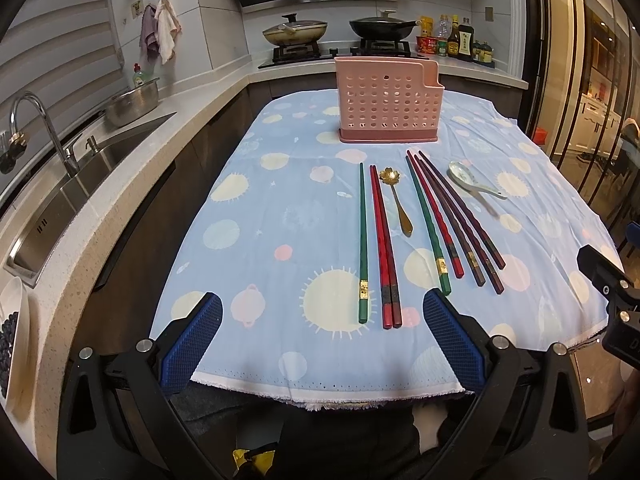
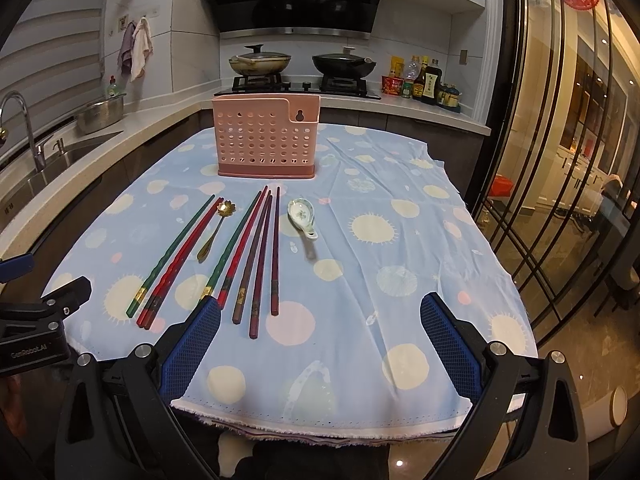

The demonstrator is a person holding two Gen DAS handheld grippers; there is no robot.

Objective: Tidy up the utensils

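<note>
A pink perforated utensil holder (image 1: 387,102) (image 2: 266,140) stands empty at the far side of the blue patterned tablecloth (image 1: 260,208) (image 2: 380,240). In front of it lie a green chopstick (image 1: 363,244) (image 2: 170,254), a red pair (image 1: 384,248) (image 2: 180,262), a gold flower spoon (image 1: 396,196) (image 2: 216,230), several more green, red and dark chopsticks (image 1: 452,220) (image 2: 252,256), and a white ceramic spoon (image 1: 472,180) (image 2: 303,218). My left gripper (image 1: 322,304) is open and empty above the near table edge. My right gripper (image 2: 320,308) is open and empty, to the right of the chopsticks.
A counter with a sink (image 1: 80,176) and faucet (image 1: 44,128) runs along the left. A stove with two pans (image 1: 340,30) and sauce bottles (image 1: 456,38) sits behind the table. A glass partition (image 2: 560,160) is on the right. A plate of dark berries (image 1: 10,340) is at the left edge.
</note>
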